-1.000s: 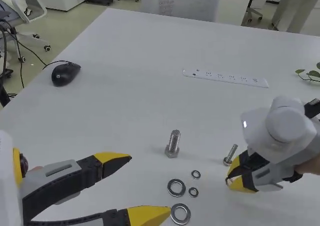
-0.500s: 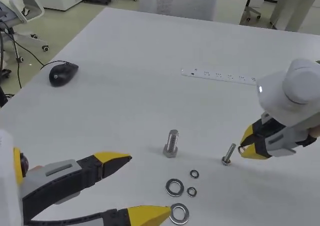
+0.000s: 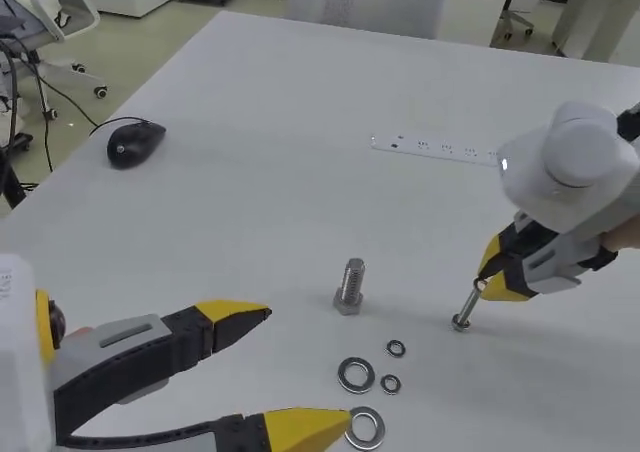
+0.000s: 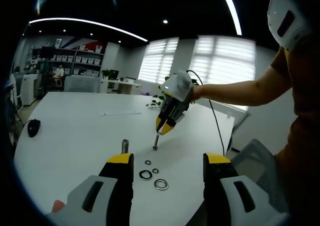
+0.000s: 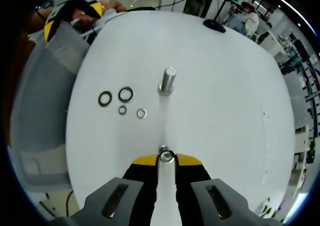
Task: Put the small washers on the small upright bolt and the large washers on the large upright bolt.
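Yellow-tipped, the right gripper (image 3: pixel 487 284) pinched a small washer (image 5: pixel 166 157) at the top of the small bolt (image 3: pixel 465 310) — a leaning bolt at 4 o'clock from the large bolt (image 3: pixel 350 286). On the white table (image 3: pixel 260 152), at 6 o'clock of the large bolt, lay two large washers (image 3: pixel 355 375) and two small washers (image 3: pixel 396 349). At 7 o'clock the left gripper (image 4: pixel 168 160) stood with jaws spread wide — holding nothing.

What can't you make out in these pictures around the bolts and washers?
Head view: the right gripper covers the small bolt tip, so whether its small washer is threaded on is unclear.
Head view: a jaw of the left gripper overlaps the nearest large washer.
Left gripper view: the loose washers are too small to size.
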Demonstrator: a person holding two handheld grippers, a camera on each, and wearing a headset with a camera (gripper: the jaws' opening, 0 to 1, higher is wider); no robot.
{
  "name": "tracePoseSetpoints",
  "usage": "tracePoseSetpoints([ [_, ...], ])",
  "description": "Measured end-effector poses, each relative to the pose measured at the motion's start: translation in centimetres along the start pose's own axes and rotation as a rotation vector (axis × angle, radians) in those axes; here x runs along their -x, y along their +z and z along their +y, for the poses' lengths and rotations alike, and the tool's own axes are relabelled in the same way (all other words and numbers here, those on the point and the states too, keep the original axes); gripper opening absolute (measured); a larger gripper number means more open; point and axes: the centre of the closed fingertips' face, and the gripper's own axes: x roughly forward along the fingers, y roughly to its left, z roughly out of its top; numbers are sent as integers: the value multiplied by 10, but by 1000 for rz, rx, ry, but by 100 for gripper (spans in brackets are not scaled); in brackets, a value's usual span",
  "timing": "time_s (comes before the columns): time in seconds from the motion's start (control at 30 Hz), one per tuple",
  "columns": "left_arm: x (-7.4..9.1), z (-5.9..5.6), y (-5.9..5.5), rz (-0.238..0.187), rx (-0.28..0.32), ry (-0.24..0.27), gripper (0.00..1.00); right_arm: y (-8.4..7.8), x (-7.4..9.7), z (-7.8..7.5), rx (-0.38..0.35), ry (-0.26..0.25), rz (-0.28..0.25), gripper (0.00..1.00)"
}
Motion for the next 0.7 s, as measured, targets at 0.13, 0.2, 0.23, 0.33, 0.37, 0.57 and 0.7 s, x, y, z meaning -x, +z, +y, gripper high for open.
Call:
tracePoseSetpoints([
  [0.13, 0, 1, 0, -3, 2, 3, 55, -2, -4, -3, 1, 1, 4, 12],
  [0.2, 0, 1, -1, -1, 2, 3, 55, -3, -6, -2, -2, 8, 10, 12],
  [0.23, 0, 2, -2, 1, 3, 4, 55, -3, -7, -2, -1, 11, 11, 12],
  [0.33, 0, 2, -2, 2, 4, 6, 55, -4, -9, -3, 10, 7, 21, 12],
  [0.37, 0, 2, -2, -2, 6, 4, 55, -5, -10, -3, 6, 10, 21, 12],
  [0.57, 0, 3, -3, 1, 5, 3, 55, -7, -19, -3, 4, 24, 29, 12],
  [0.7, 0, 3, -4, 4, 5, 4, 55, -9, -26, -1, 9, 34, 30, 12],
])
